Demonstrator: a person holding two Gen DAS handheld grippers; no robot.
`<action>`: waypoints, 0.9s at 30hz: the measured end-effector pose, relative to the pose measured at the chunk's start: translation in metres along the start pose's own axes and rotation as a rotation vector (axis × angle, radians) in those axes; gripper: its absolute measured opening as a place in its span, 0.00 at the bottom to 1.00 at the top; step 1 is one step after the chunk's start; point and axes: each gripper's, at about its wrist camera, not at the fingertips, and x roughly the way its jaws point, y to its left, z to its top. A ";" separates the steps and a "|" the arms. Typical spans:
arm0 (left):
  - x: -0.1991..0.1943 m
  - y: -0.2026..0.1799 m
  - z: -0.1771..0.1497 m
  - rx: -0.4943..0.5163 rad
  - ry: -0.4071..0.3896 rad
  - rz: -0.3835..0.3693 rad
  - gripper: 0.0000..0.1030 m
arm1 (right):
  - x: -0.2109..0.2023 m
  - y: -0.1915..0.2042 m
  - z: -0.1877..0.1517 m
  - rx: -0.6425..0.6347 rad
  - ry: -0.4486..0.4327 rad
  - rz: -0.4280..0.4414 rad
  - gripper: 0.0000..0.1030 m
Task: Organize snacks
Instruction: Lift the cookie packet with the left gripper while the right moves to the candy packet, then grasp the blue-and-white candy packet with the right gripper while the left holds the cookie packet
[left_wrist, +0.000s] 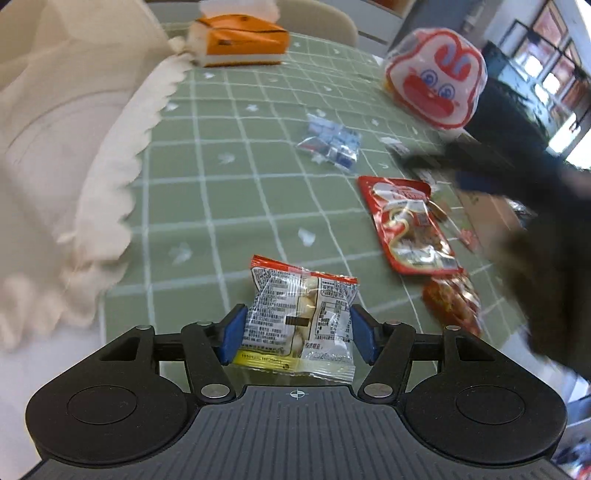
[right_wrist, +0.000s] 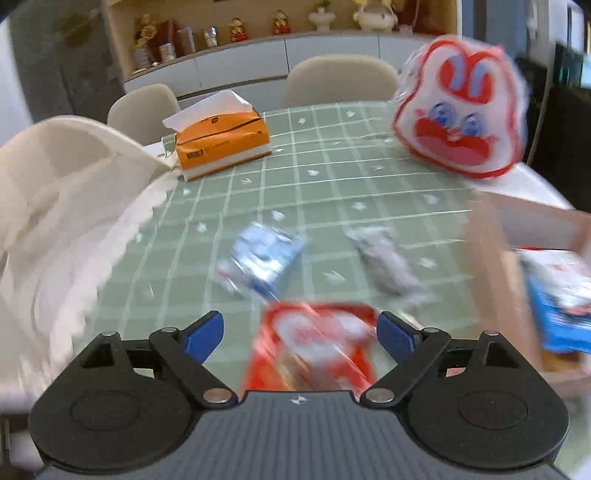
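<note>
1. The green checked tablecloth (left_wrist: 229, 192) carried the loose snacks, spread apart in the middle, probably so each could be picked singly. A cream frilled cloth item (left_wrist: 74, 147) sat at its left edge, and an orange tissue box (right_wrist: 221, 144) lay toward the far side.
2. A wooden box (right_wrist: 495, 273) stood at the right edge of the table with a blue packet (right_wrist: 561, 306) already inside; I judged it the place the snacks were bound for.
3. A rabbit-face bag (right_wrist: 461, 110) stood upright at the far right, its printed face toward the cameras.
4. The red pouch (left_wrist: 406, 221) lay flat, long axis running away from the left camera. In the right view it sat between the fingers of the right gripper (right_wrist: 295, 332), which stood apart and not touching it.
5. The left gripper (left_wrist: 297, 328) was clamped on the clear nut packet (left_wrist: 299, 317), held clear of the cloth for carrying, its long axis pointing forward, red-sealed end away and printed back up.
</note>
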 end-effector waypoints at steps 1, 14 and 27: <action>-0.005 0.004 -0.003 -0.018 -0.004 -0.002 0.64 | 0.015 0.008 0.009 0.017 0.009 -0.001 0.88; -0.022 0.048 -0.021 -0.115 0.026 -0.074 0.64 | 0.123 0.048 0.044 0.050 0.095 -0.168 0.83; -0.019 0.039 -0.019 -0.050 0.077 -0.088 0.64 | 0.134 0.067 0.054 0.090 0.112 -0.174 0.84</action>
